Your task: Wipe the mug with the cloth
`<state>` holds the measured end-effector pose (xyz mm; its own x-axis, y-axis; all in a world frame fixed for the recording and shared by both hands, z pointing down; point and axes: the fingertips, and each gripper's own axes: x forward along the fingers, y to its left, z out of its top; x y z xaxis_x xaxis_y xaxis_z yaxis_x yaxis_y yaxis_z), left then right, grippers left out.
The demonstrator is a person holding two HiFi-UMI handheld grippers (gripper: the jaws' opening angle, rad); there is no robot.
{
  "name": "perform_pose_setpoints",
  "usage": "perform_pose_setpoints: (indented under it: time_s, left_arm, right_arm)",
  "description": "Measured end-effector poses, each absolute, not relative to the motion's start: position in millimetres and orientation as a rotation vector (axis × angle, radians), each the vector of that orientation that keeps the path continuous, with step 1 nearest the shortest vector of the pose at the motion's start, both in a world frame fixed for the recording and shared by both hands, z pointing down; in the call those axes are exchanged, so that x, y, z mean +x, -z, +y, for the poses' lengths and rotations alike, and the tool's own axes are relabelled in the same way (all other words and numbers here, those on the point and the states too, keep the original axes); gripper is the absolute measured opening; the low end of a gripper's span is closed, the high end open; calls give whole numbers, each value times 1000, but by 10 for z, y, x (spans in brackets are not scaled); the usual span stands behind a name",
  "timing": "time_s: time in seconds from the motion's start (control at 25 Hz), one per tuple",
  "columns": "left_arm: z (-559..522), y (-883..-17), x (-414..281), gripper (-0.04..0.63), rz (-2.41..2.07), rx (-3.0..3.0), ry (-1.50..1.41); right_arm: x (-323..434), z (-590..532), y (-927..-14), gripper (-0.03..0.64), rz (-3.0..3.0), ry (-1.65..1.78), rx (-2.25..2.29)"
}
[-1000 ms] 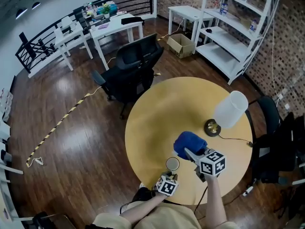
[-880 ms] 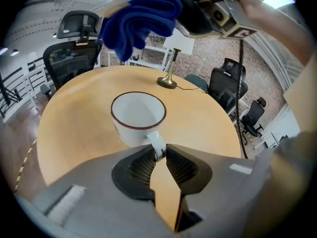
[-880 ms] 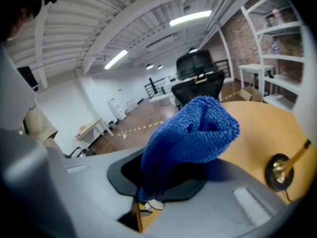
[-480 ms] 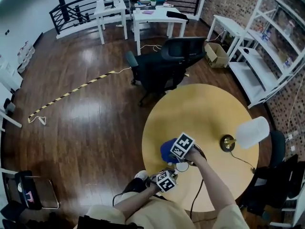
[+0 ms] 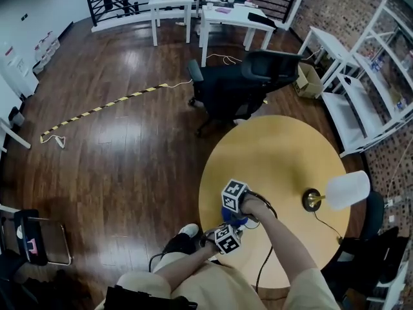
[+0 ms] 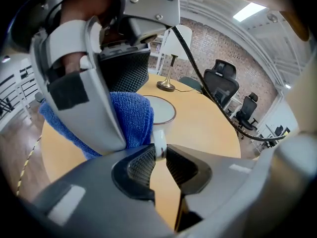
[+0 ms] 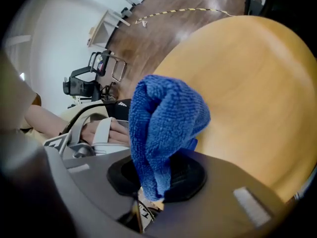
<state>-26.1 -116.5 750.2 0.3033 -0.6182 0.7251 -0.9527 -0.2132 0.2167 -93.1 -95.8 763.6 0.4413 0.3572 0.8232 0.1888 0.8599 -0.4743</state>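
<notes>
**Wiping station, round counter: contents left to right**

- Left gripper [image 6: 159,158]: at the near left edge of the counter [image 5: 277,150]. Jaws nearly together, ribbed pads pinched on the handle of the mug.
- Mug [image 6: 162,114]: white with a dark rim, directly ahead of the left gripper. In the head view it is almost wholly covered by the other gripper and the cloth.
- Cloth [image 7: 166,115]: blue terry, bunched. It lies against the mug's left side and overlaps its rim.
- Right gripper [image 7: 159,176]: angled down just above the mug. Jaws clamped on the lower end of the cloth, the bulk standing out beyond them.
- Table lamp [image 5: 340,190]: white shade and brass base, at the counter's right, well apart from the mug.
</notes>
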Motion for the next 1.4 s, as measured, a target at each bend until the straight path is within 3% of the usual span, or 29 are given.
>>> perform_pose_setpoints:
  time_s: [1.4]
  left_arm:
    - [-1120, -7561, -279, 61, -1447, 1900, -759]
  right_arm:
    - [-871, -1637, -7772, 60, -1360, -220, -312]
